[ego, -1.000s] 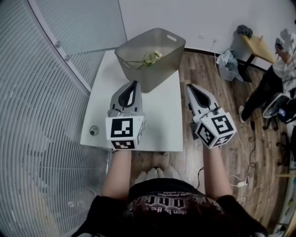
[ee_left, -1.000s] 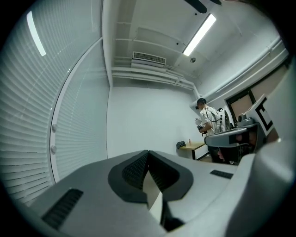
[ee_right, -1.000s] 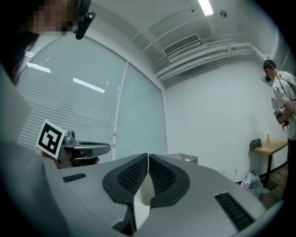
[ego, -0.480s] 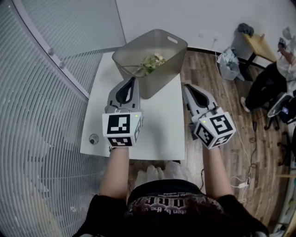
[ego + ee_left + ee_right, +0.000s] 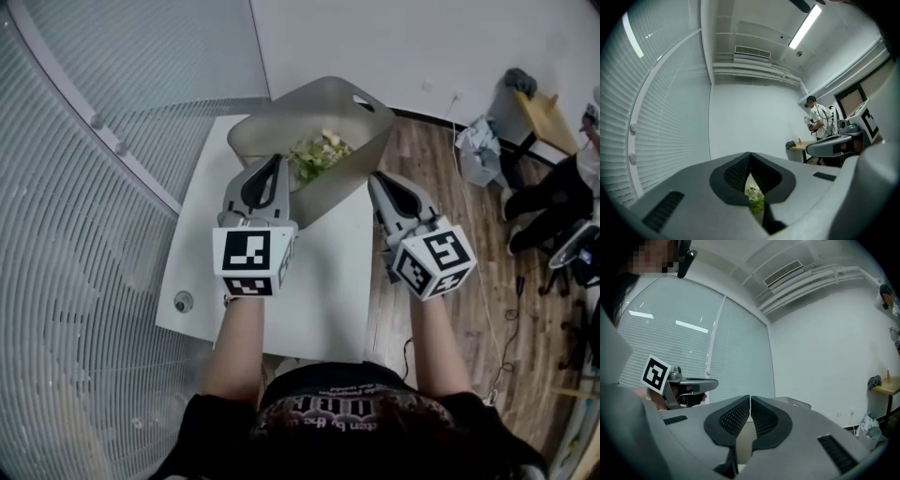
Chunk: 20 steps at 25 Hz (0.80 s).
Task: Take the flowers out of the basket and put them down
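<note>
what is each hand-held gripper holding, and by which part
Nothing: the left hand-held gripper and right hand-held gripper are shut, empty; the flowers lie in the basket.

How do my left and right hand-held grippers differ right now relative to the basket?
The left hand-held gripper has its tip at the near rim of the basket, lined up with the flowers; the right hand-held gripper sits beside the basket's right corner, outside it. The left one is over the white table; the right one hangs at the table's right edge. Both are shut and empty, aimed toward the basket.
</note>
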Motion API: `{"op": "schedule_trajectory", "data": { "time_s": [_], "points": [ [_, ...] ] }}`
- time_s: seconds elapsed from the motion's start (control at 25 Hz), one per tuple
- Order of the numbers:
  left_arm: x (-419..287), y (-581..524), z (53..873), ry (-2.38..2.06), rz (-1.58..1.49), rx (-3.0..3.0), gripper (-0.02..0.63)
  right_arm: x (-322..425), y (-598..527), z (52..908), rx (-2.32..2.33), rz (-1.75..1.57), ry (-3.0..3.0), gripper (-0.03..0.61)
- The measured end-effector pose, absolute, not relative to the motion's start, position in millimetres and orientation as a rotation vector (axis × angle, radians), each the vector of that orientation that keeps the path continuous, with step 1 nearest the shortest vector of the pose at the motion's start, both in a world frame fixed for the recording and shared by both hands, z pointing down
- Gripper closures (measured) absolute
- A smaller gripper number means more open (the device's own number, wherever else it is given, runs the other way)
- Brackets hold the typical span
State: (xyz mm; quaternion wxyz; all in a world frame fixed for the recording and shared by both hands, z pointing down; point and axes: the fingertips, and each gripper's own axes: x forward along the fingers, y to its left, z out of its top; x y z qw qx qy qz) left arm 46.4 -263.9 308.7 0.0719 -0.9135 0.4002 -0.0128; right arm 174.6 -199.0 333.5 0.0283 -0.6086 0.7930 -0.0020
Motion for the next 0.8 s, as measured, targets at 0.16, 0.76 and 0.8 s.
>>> {"op": "schedule_trajectory", "data": {
  "time_s": [0.16,0.76,0.8],
  "points": [
    [64,-278,279,1.225,-0.051,-2.728,0.611,194,-216,312,-1.841,-0.018,2.468,0.549],
    [101,-328,250,1.252,-0.077,-2.703,0.611,227,-268,303,-1.759,-0.060,2.524,0.549],
    [104,-331,247,1.248,-0.072,-2.701,0.611,229,-270,302,-1.756,-0.064,2.525,0.549]
  ]
}}
